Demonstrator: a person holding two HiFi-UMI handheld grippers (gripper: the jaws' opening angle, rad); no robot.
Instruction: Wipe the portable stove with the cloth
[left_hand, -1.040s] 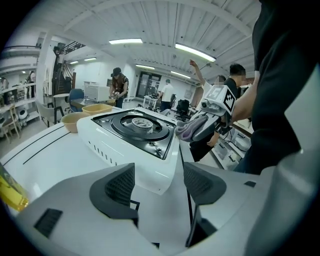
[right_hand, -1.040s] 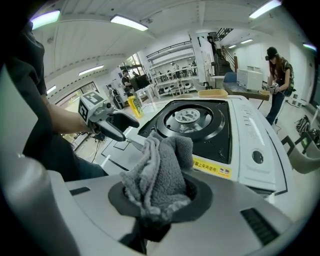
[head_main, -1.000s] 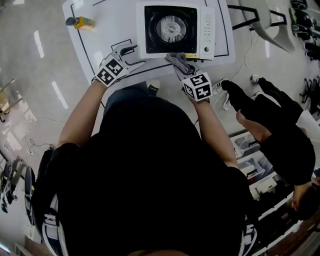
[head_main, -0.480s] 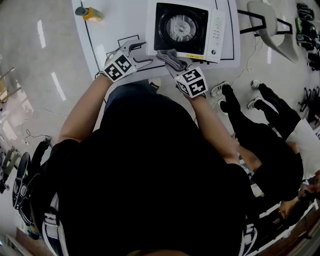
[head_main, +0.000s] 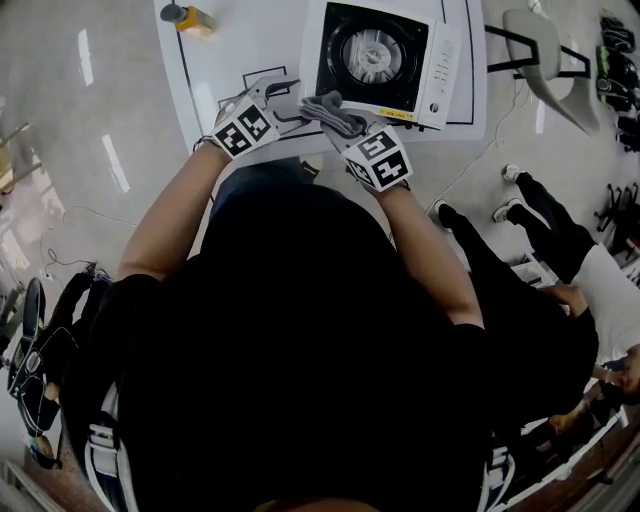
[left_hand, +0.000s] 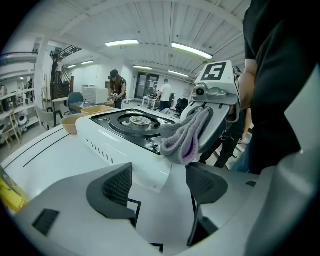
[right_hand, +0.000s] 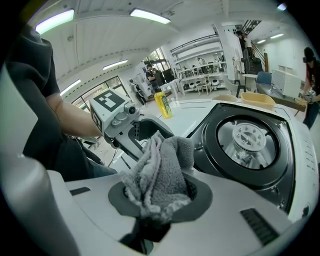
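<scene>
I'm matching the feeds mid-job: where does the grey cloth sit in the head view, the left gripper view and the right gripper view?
Head view: grey cloth upper centre, at the portable stove's near edge.
Left gripper view: grey cloth centre right, beside the stove's near corner.
Right gripper view: grey cloth bottom centre, clamped in the right tool.
Shared landmark: the stove's round burner, visible in all three views.
</scene>
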